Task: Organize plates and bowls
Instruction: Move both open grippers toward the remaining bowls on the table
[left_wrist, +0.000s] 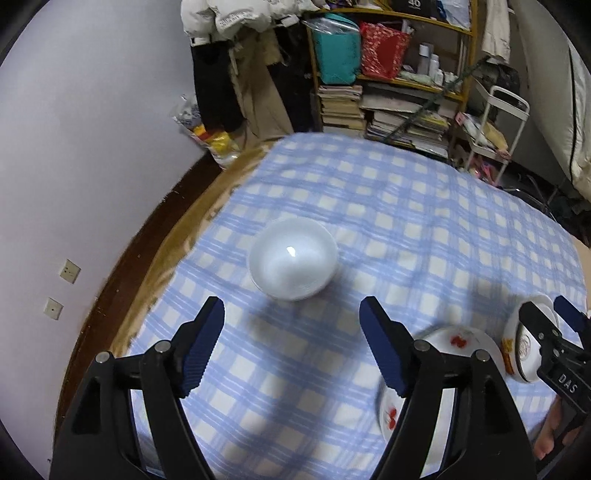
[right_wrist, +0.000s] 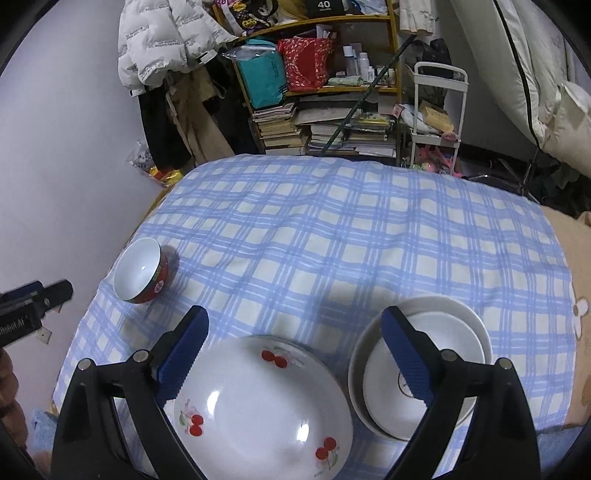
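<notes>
Left claw (left_wrist: 291, 350) hangs wide open and empty over the blue-checked bedcover (left_wrist: 424, 221), with the red-sided bowl (left_wrist: 293, 258) just ahead, between the lines of its fingers and nearer to it than to the right claw (right_wrist: 293, 363). That one also gapes empty, above the cherry-printed plate (right_wrist: 258, 410), with the stacked white plates (right_wrist: 458, 343) to its right. Only the right view shows the bowl's red outside (right_wrist: 142, 269); the left view shows merely its white interior.
</notes>
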